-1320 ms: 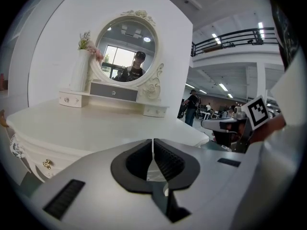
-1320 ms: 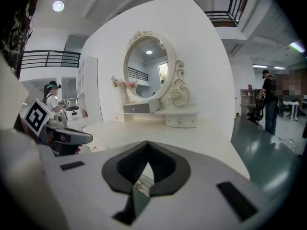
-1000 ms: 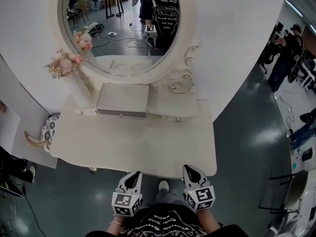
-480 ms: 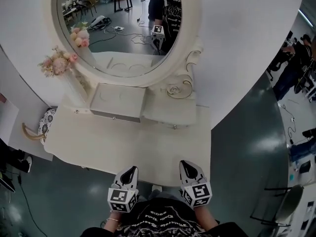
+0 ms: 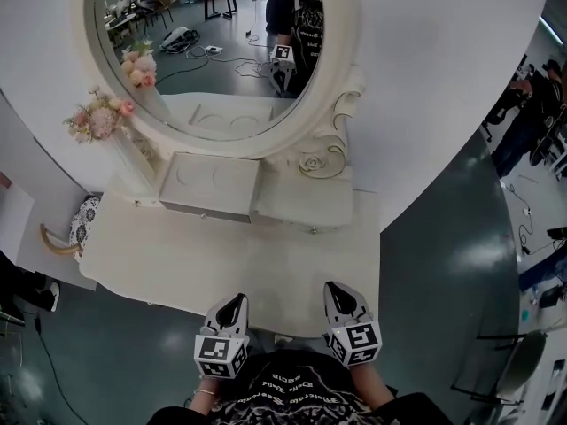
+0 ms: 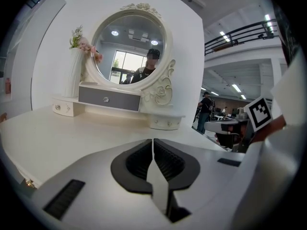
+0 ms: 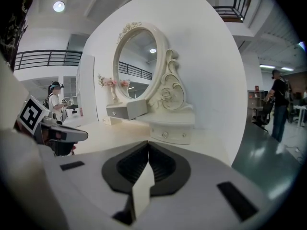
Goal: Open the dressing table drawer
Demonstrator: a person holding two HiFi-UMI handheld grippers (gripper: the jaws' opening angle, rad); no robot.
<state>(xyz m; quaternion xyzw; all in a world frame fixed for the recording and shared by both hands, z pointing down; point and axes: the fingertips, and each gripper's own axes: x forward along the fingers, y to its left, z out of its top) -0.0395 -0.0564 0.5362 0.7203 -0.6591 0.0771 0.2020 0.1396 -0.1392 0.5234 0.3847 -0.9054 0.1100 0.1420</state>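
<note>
Surface [image 5: 221,264]: spreading across mid-frame, below the mirror [image 5: 221,51].
Drawer [image 5: 205,209]: grey-fronted, sitting upper-centre under the mirror; nothing is touching it.
Left claw [image 5: 232,306]: hovering at the bottom edge, jaws pressing together, empty.
Right claw [image 5: 343,295]: hovering beside it, likewise closed and carrying nothing.
Progress: opening is not yet starting; reaching, gripping the knob [image 6: 106,99] and pulling are all remaining.

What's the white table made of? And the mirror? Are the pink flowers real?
The dressing table looks like painted wood or board: smooth matte cream, no grain showing. The mirror is glass, since it reflects the room. The flowers may be fabric or plastic; they are too small to tell.
</note>
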